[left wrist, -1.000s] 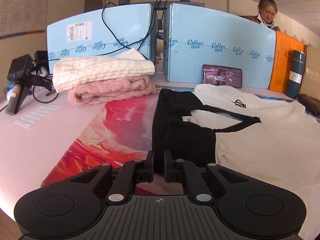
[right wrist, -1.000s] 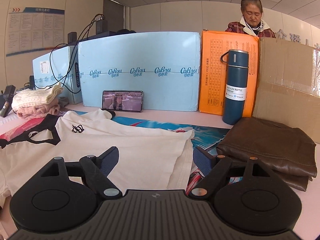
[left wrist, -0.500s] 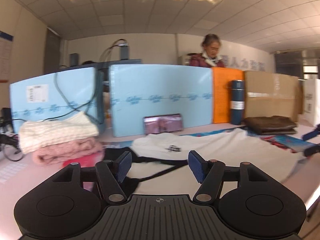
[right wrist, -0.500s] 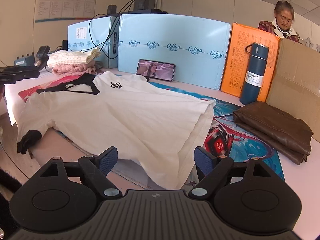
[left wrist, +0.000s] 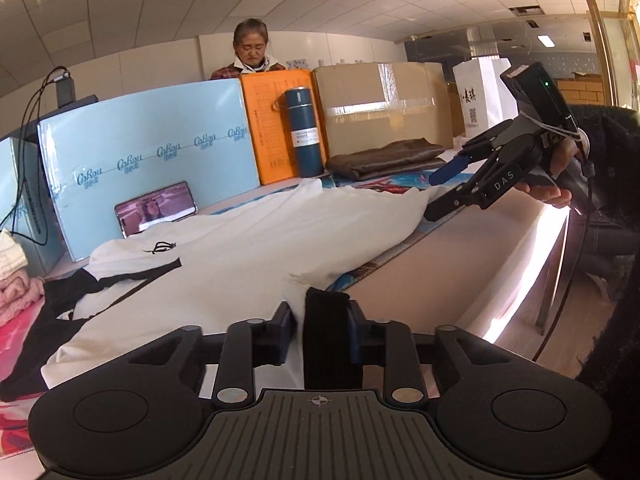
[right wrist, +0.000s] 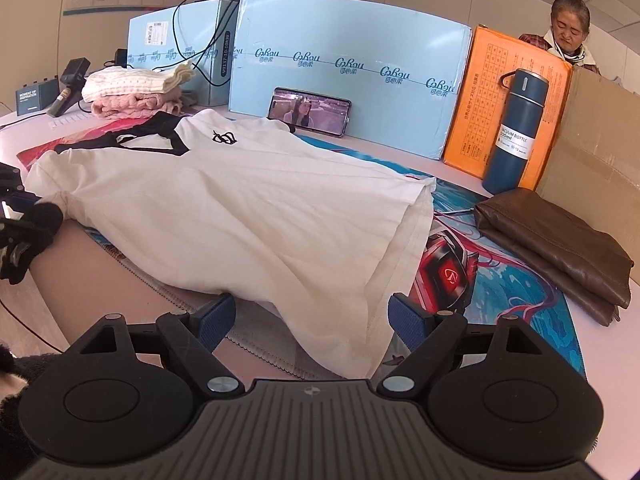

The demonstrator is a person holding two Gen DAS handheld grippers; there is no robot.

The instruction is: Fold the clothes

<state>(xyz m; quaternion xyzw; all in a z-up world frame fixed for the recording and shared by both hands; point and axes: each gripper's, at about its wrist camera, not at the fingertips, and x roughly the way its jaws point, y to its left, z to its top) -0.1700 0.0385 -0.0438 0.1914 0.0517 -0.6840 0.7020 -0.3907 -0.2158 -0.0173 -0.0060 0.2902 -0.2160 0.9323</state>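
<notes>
The white T-shirt (right wrist: 248,208) lies spread on the surface (right wrist: 100,256). The left gripper (left wrist: 322,320) jaws are closing on its black sleeve cuff (left wrist: 326,312). The right gripper (right wrist: 310,316) jaws stand apart around the hem. The blue bottle (right wrist: 516,128) reads "VACUUM BOTTLE 500ml"; the blue boards (right wrist: 348,60) read "CoRou".

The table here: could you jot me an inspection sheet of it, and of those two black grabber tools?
Surface: pale table, printed mat on it.
Job's things: white T-shirt spread flat; black sleeve cuff at the near edge.
Clutter: knit stack, phone, bottle, folded brown garment.
Grippers: left gripper closing on the cuff; right gripper open around the hem.
Cables: black cables over blue boxes.
Surroundings: a person behind the boxes.
</notes>
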